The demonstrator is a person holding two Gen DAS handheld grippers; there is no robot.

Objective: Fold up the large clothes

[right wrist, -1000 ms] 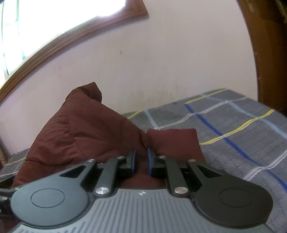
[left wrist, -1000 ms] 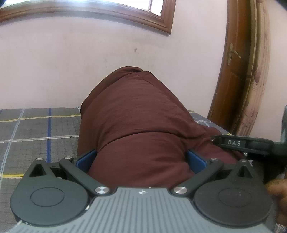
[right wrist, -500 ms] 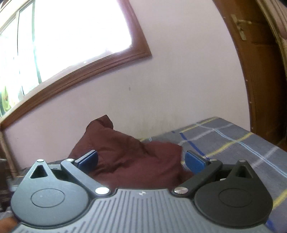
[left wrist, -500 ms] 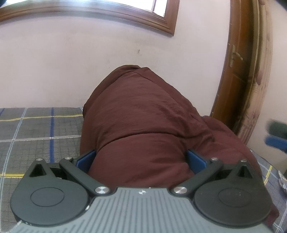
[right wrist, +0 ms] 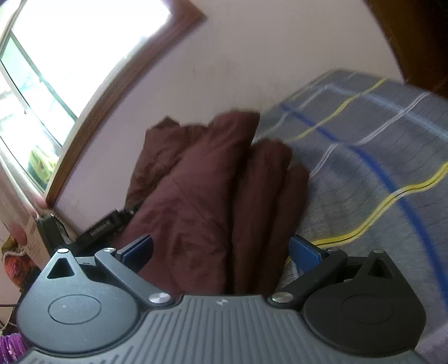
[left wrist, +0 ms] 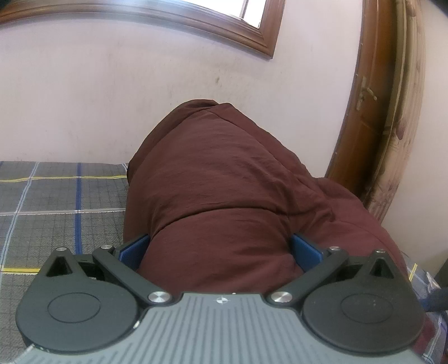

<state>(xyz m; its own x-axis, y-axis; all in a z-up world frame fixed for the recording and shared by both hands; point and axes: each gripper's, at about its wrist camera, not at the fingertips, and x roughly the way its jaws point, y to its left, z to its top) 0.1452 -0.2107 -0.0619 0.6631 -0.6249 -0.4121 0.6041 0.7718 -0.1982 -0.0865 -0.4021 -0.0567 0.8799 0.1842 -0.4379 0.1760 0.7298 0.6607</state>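
We see one maroon garment (left wrist: pixel 224 196) bunched on a bed (left wrist: pixel 56 201) with a grey plaid sheet, and two tools working it. The left tool (left wrist: pixel 219 252) has its jaws spread wide with a thick roll of the cloth filling the gap from pad to pad; the fabric touches both blue pads (left wrist: pixel 133 249), so we judge it clenched on the garment, most likely pinning that end while the other hand shifts. In the right wrist view the right tool (right wrist: pixel 221 252) stands fully released, the garment (right wrist: pixel 212 182) lying in three or four loose folds between the jaws but short of the right pad (right wrist: pixel 303 254), which shows bare sheet (right wrist: pixel 364 168) beside it; the picture is blurred there, so contact on the left pad is unclear. From the left tool the cloth heaps up toward 12 o'clock against the wall (left wrist: pixel 84 98), spilling toward 4 o'clock; from the right tool it runs from 6 toward 11 o'clock. We count one window (left wrist: pixel 168 16), one door (left wrist: pixel 372 98), no second garment. In our judgement the fold is only partly made, the right tool likely seeking a new hold.
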